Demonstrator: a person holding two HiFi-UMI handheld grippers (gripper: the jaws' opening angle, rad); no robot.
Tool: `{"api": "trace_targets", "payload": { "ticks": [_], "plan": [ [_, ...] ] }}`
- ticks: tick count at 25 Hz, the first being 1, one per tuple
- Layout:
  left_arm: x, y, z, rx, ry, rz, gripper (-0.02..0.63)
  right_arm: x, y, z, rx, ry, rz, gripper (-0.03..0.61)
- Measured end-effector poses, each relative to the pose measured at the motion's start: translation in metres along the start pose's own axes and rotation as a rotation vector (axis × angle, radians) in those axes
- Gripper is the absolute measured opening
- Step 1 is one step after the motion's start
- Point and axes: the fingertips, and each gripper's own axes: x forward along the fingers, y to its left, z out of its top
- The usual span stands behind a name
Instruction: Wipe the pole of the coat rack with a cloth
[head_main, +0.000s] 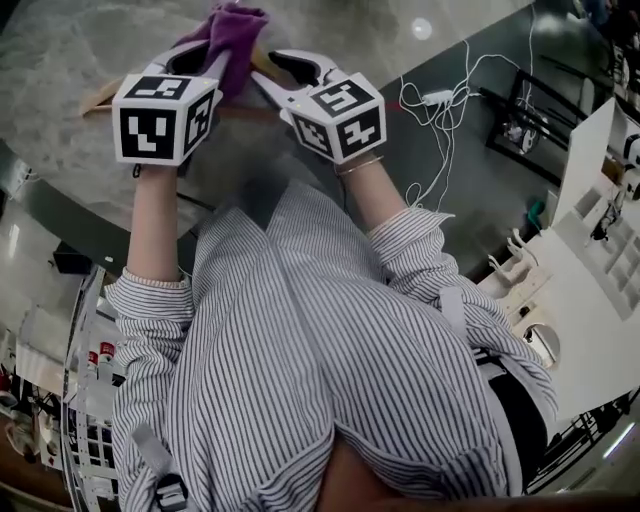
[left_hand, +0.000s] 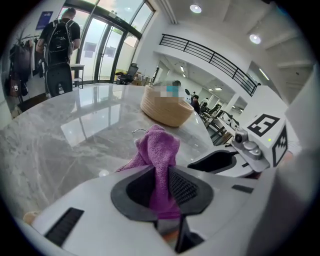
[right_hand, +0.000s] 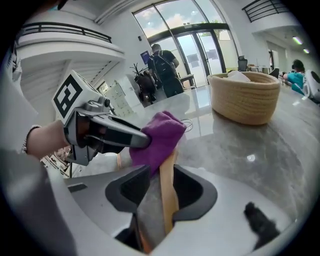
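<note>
A purple cloth (head_main: 235, 30) is bunched over a wooden hanger (head_main: 100, 97) that lies on the marble table (head_main: 80, 50). My left gripper (head_main: 205, 62) is shut on the cloth (left_hand: 157, 150), which rises between its jaws (left_hand: 162, 187). My right gripper (head_main: 285, 68) is shut on one arm of the hanger (right_hand: 168, 172), the wood running between its jaws (right_hand: 165, 192). In the right gripper view the cloth (right_hand: 160, 137) wraps the wood just beyond those jaws, with the left gripper (right_hand: 112, 134) pinching it from the left. The hanger's wire hook (right_hand: 192, 121) pokes out past the cloth.
A woven basket (right_hand: 245, 97) stands on the table beyond the cloth. A person with a backpack (left_hand: 59, 50) stands by the glass doors. White cables (head_main: 440, 110) lie on the floor at the right, beside white shelving (head_main: 600, 200).
</note>
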Motion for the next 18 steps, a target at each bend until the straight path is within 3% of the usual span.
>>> {"api": "trace_targets", "payload": {
  "ticks": [4, 6, 9, 18],
  "plan": [
    [-0.002, 0.002, 0.001, -0.018, -0.009, 0.01, 0.08, 0.006, -0.003, -0.005, -0.039, 0.058, -0.013, 0.143],
    [-0.003, 0.003, 0.001, -0.022, -0.009, 0.01, 0.08, 0.006, -0.006, -0.006, -0.077, 0.08, -0.052, 0.096],
    [-0.004, 0.007, -0.002, -0.031, -0.008, 0.007, 0.08, 0.008, -0.006, -0.006, -0.124, 0.096, -0.077, 0.092],
    [-0.019, 0.025, -0.012, -0.081, -0.019, 0.038, 0.08, 0.009, -0.008, -0.008, -0.116, 0.098, -0.094, 0.092]
  ]
}}
